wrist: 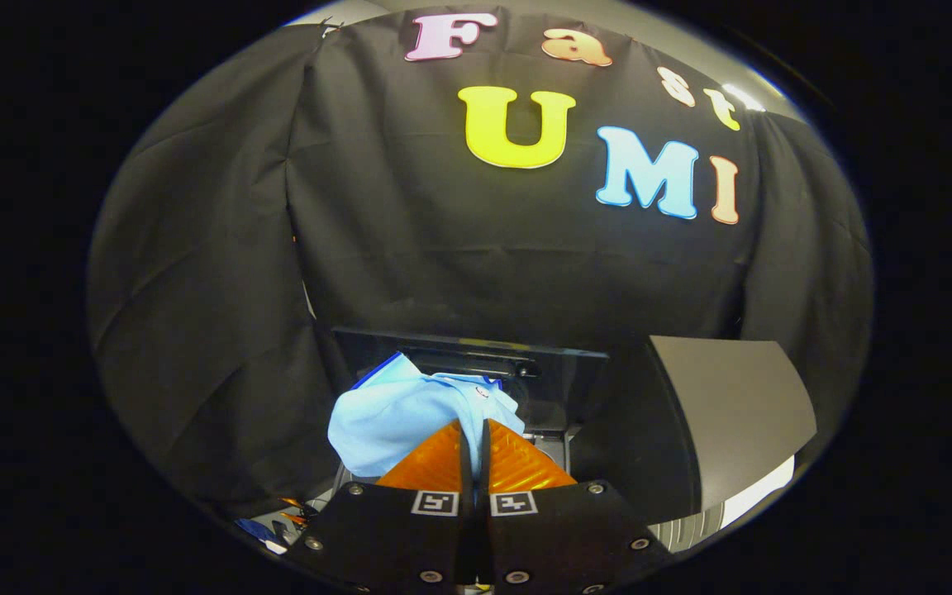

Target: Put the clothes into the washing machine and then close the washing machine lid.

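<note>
Garment [410, 413], pale blue with a darker blue edge, hangs bunched from the gripper [473, 438]; the fingers are pressed nearly together with a fold of cloth pinched between their tips, so both appear to bear on it. The bulk of the fabric spills from the fingertips toward 10 o'clock, its long axis running roughly 10-to-4, though crumpling makes this uncertain. It sits just ahead of the fingers, in front of the dark machine opening [476, 364], which lies beyond at 12 o'clock. The raised grey lid [732, 413] stands at 2 o'clock, tilted open, near the garment but apart from it.

Step in hand, as judged: carrying the cloth over the drum. To do it well, keep the pinch firm, bring the hanging bulk fully past the front rim before letting go, and lower so no sleeve drapes over the edge, which would foul the lid on closing.
</note>
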